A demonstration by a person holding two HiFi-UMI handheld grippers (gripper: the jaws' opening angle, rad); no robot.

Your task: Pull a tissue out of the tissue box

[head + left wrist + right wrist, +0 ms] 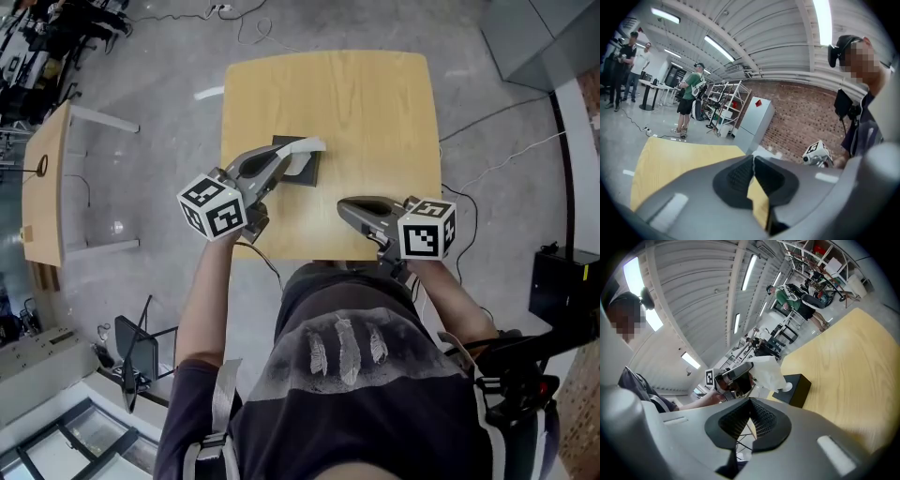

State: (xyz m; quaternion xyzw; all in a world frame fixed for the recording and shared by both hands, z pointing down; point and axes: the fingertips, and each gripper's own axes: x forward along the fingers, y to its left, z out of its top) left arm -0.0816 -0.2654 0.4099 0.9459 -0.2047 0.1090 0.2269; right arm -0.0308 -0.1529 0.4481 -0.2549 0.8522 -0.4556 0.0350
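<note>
Left hand-held gripper [293, 150] clamps tissue [769, 372], above box [797, 390]

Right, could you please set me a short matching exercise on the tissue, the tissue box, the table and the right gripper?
Things:
1. tissue
2. tissue box
3. table
4. right gripper

Descriptions:
A. black, standing about mid-table
B. jaws together, nothing between them
C. white, pinched by the left gripper above the box
D. light wood

Pairs: 1-C, 2-A, 3-D, 4-B
</note>
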